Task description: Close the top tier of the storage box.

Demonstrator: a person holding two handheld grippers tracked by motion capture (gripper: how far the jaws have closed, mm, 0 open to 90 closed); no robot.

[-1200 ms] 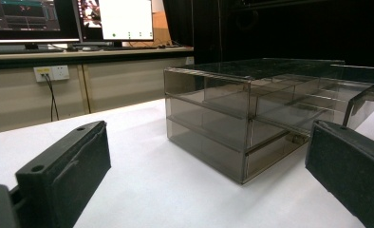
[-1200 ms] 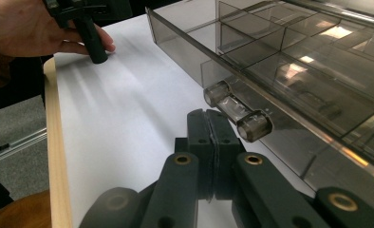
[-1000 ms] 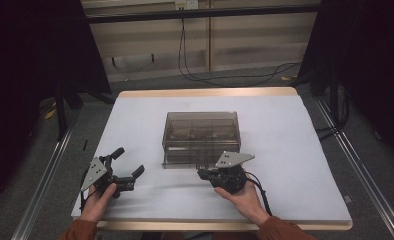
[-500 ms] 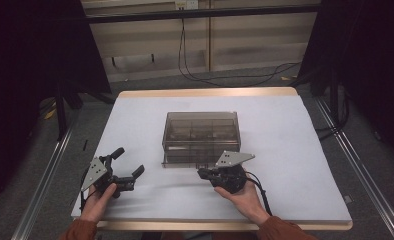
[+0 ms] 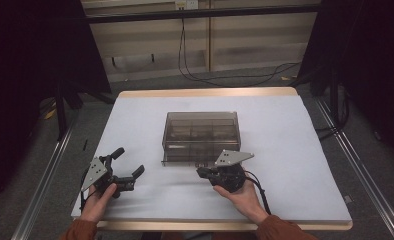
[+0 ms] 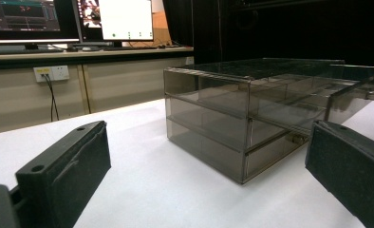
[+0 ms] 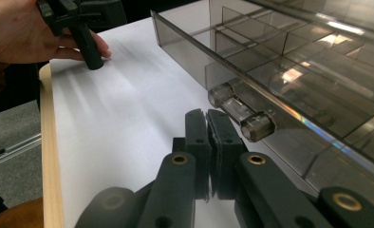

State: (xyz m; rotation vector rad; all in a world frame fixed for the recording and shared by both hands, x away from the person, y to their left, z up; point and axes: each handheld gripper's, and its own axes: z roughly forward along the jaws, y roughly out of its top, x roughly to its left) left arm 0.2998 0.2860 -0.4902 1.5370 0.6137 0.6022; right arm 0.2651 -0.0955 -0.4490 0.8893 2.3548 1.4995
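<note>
Left hand (image 5: 99, 199): comes in from the bottom left and holds its tool from behind.
Left gripper (image 5: 128, 163): jaws stand wide apart, nothing between them, pointing up and to the right.
Right hand (image 5: 240, 196): comes in from the bottom right, fingers wrapped around its tool.
Right gripper (image 7: 207, 124): jaws pressed flat together, holding nothing, pointing left.
Sleeves: orange-brown cloth at both wrists.

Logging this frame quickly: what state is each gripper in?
Left gripper: open, holding nothing.
Right gripper: closed, empty, beside the drawer handle.
</note>
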